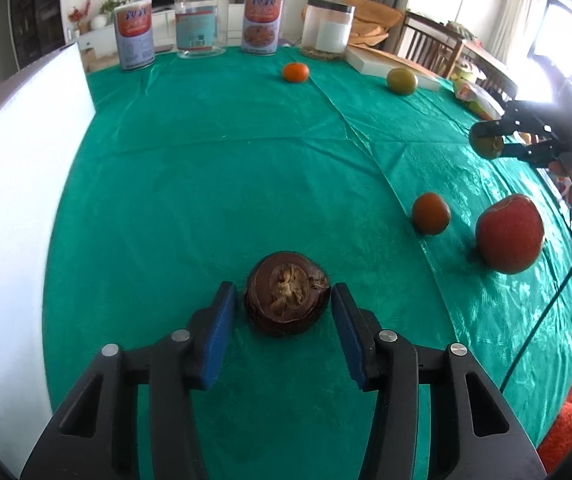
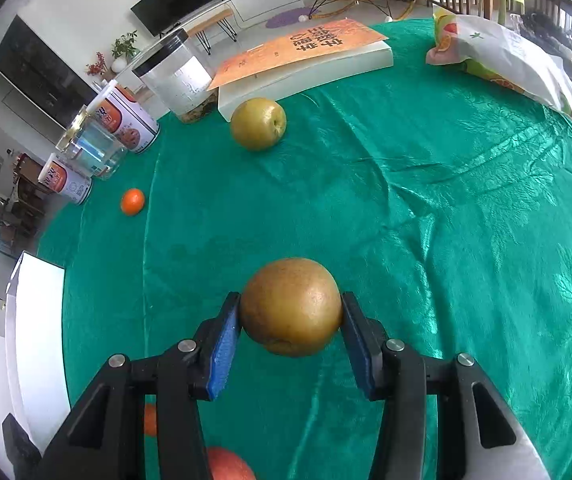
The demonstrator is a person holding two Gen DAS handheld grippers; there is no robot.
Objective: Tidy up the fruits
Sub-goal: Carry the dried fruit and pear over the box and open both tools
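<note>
fruits are lying scattered over the green tablecloth (image 1: pixel 214 168), and 2 of them are sitting between gripper fingers. the left gripper (image 1: pixel 282 304) is standing open around a dark brown husked fruit (image 1: pixel 287 299) resting on the cloth at the near edge; its blue pads (image 1: pixel 217 338) are flanking the fruit on both sides, with a gap showing on the left side and the right one close to the skin. the right gripper (image 2: pixel 290 312) is clamping a golden-brown pear (image 2: pixel 290 306), both blue pads pressing against its sides; whether the pear is touching the cloth, i cannot tell. in the left wrist view that same gripper (image 1: pixel 487 140) is showing at the right, closed on the pear and held above the cloth.

a second pear (image 2: pixel 258 123) is lying further off, just beside a white box (image 2: pixel 309 74) with an orange printed lid. a small mandarin (image 2: pixel 132 201) is sitting to the far left, near 2 printed cans (image 2: pixel 128 120) and 2 clear jars (image 2: pixel 174 76) lined up along the far edge. near the right side of the left wrist view, a red apple (image 1: pixel 509 233) and a darker orange fruit (image 1: pixel 431 213) are lying near each other, apart. a white board (image 1: pixel 14 216) is standing at the left of the table.
</note>
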